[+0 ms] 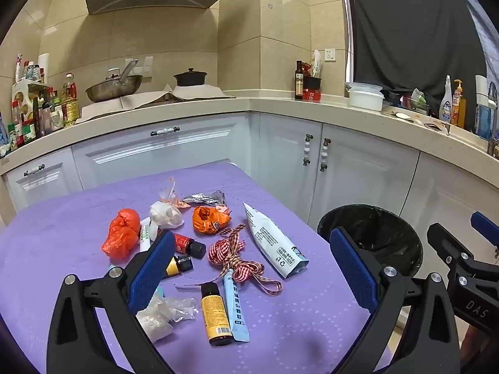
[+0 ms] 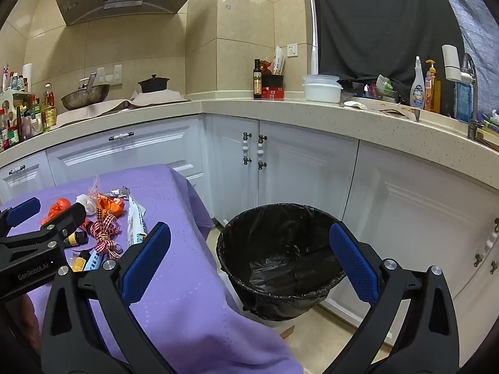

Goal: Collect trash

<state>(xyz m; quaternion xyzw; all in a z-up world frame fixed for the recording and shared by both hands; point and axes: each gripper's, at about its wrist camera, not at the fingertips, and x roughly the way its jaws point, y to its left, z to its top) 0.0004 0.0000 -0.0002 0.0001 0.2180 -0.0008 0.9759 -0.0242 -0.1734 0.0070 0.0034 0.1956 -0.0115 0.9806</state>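
Bright, even indoor light; strong fisheye bending, perhaps slight softness.

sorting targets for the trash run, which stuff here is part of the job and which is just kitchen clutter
Job: red plastic bag, gingham ribbon, white pouch, amber bottle, lined trash bin.

Lying about: wok, black pot, spray bottle, white tub.

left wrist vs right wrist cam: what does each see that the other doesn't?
Only the left wrist view shows the clear plastic wrap near the table's front edge, and the whole trash pile from above. Only the right wrist view shows the inside of the bin and the floor around it. Both show the checked ribbon, the white pouch, the purple tablecloth and both open hand-held grippers, left and right.
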